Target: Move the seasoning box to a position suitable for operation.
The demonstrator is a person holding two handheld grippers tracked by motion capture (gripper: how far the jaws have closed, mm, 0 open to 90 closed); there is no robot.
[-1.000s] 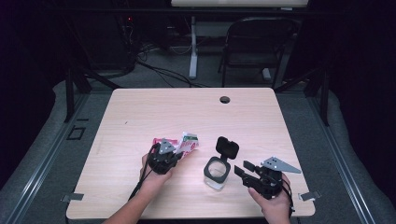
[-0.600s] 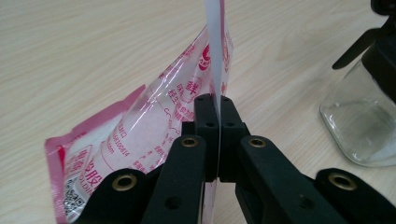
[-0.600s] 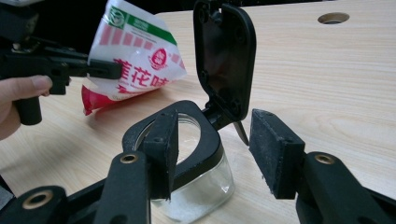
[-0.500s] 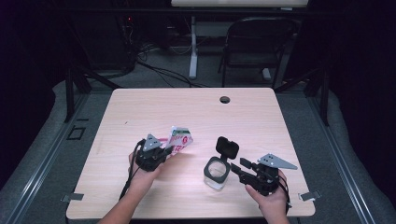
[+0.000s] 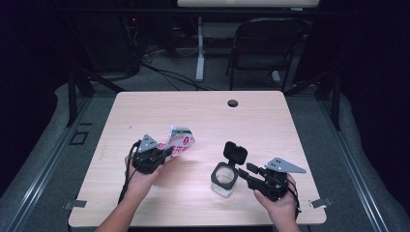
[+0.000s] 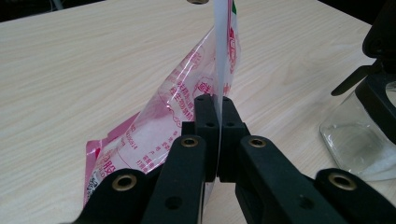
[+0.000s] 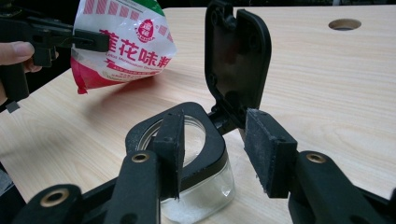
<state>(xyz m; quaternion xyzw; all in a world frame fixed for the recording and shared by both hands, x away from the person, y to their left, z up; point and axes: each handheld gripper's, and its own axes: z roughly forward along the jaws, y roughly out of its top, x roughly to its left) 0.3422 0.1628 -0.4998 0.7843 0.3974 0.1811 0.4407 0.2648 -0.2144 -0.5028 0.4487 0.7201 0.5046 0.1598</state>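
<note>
Dark floor and a folding chair lie beyond the pale wooden table at which I work; near its far edge is a round cable hole; my left claw is clamped tight on the edge of a pink, red and white packet, and in the left gripper view the two pads meet flat on the thin film with the packet standing up from them and its lower end hanging over the wood; from the right gripper view the packet shows red stripes, a green corner and red print, and hangs clear of the table with its shadow beneath it; my left hand holds it up at the left of the table, well apart from the jar; my right claw sits at the black rim of a small glass jar on the right half of the table; its jaws have just been closing, yet they stand apart, one pad over the rim of the jar and the other just beside the hinge, neither pressing that I can see; the jar's black lid is flipped up on its hinge, upright behind the mouth; a little white powder lies in the bottom of the glass
</note>
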